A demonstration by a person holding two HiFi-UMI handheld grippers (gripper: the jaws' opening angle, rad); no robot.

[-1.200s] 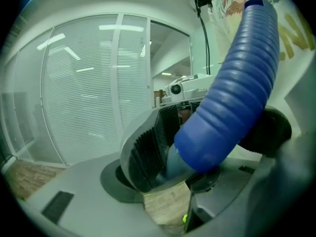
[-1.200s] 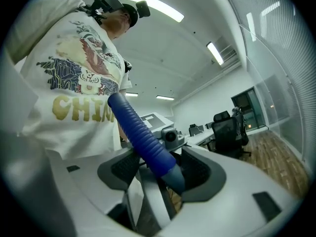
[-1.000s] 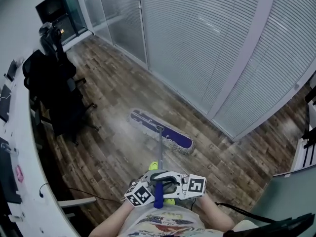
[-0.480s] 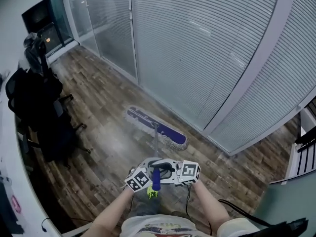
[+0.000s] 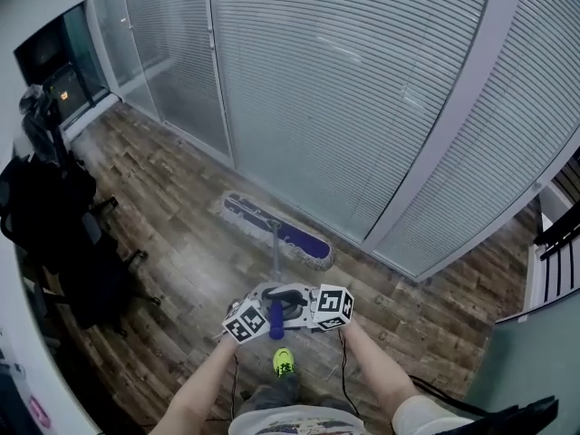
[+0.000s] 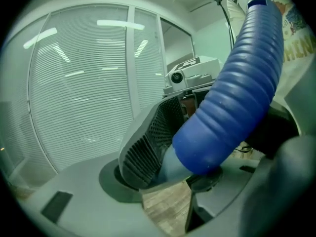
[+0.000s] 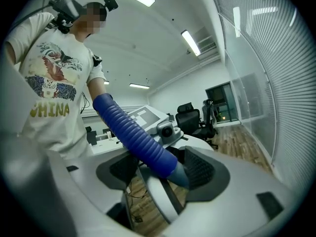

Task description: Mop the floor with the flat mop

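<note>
Two grippers, one flat mop [image 5: 274, 254].

Head view: left gripper [image 5: 265, 299] and right gripper [image 5: 292, 297] sat side by side, both clamped on the mop's blue ribbed grip [image 5: 275, 321]. Mop head [image 5: 304, 243] lay flat on the wood-pattern floor [image 5: 181, 252], just short of the glass wall [image 5: 362, 107] and slanted to it. Black office chairs [image 5: 63, 234] stood well left of that wall.

Left gripper view: left gripper [image 6: 187, 167] had its ribbed pad [image 6: 145, 149] pressed on the lower end of the blue ribbed grip [image 6: 237, 98], with the glass wall [image 6: 79, 93] behind.

Right gripper view: right gripper [image 7: 165, 174] held the blue ribbed grip [image 7: 133, 132] between its jaws, against the pad nearer the glass wall [image 7: 276, 58]; the jaws had just been opening slightly
</note>
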